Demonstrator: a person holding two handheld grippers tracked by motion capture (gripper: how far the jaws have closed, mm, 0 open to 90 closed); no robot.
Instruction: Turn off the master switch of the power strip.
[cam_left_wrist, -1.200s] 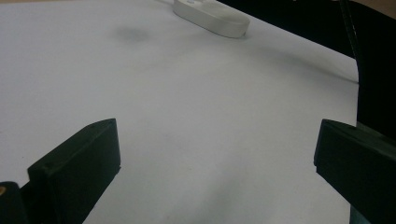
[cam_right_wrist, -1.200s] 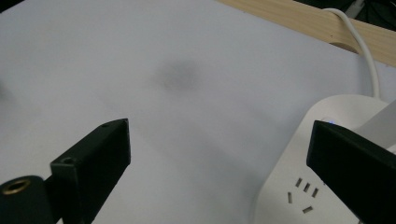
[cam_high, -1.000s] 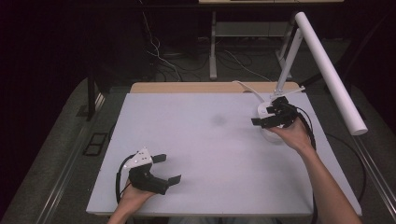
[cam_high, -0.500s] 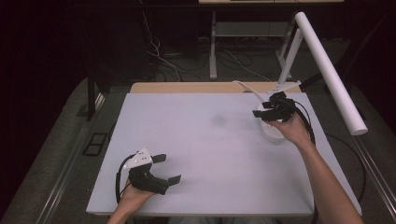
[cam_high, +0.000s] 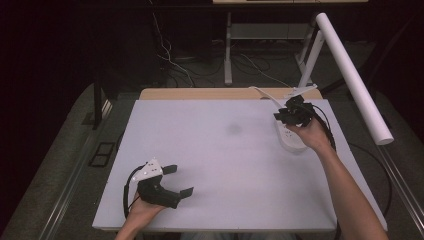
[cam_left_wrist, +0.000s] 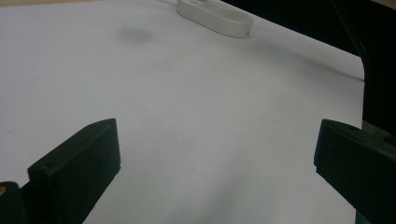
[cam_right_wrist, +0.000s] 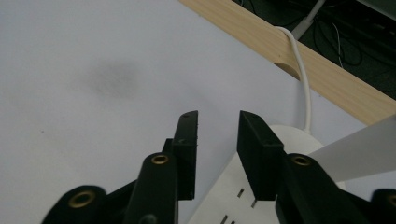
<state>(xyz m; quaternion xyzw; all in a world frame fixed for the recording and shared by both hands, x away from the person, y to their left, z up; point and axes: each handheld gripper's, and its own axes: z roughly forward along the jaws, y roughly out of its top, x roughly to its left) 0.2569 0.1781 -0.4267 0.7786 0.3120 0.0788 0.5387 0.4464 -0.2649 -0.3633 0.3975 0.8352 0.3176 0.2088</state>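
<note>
The white power strip (cam_high: 290, 140) lies at the bench's (cam_high: 215, 165) far right. The right gripper (cam_right_wrist: 217, 140) hovers just above it, fingers (cam_right_wrist: 187, 140) narrowly apart, just closing on nothing. Near the bench's front edge, the left gripper (cam_high: 177, 180) rests, fingers spread.

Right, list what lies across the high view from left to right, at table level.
Left gripper, jaws wide apart with nothing between them → faint grey smudge on the table → right gripper, jaws just closing, over the white power strip → white tube lamp at the right edge.
</note>
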